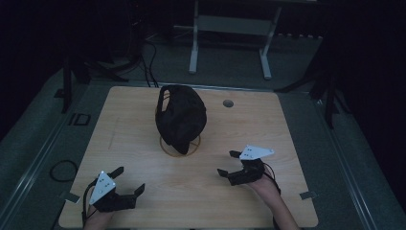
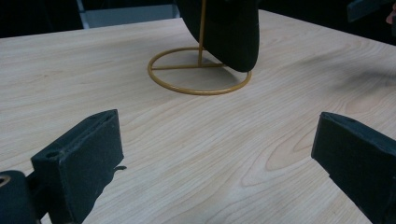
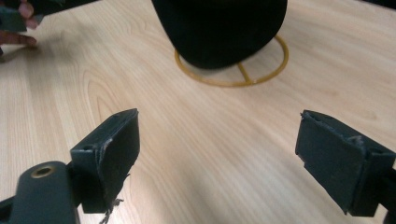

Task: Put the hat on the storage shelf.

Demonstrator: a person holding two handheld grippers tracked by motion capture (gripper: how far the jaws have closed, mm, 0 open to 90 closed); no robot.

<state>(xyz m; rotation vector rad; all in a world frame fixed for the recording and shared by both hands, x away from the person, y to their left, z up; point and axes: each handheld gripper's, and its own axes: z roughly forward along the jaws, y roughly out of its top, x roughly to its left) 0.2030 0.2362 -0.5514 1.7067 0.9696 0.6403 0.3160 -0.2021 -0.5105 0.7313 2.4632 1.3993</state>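
a black cap (image 1: 181,119) sits on a thin gold wire stand (image 1: 180,147) a little beyond the middle of the light wooden table (image 1: 268,120), the stand's round base ring flat on the wood and its upright rod rising into the cap. in the left gripper view the cap (image 2: 224,30) hangs over the far part of the ring (image 2: 198,77); in the right gripper view it (image 3: 219,28) covers most of the ring (image 3: 232,67). the left gripper (image 1: 128,180) is at the near left corner of the table, its jaws wide apart with nothing between them, bare wood showing in the gap. the right gripper (image 1: 229,163) is at the near right, closer to the stand than the left one but still apart from it, its jaws likewise spread wide and empty. both point toward the cap. a small round hole (image 1: 228,103) lies in the table top to the right of the cap, toward the far edge.
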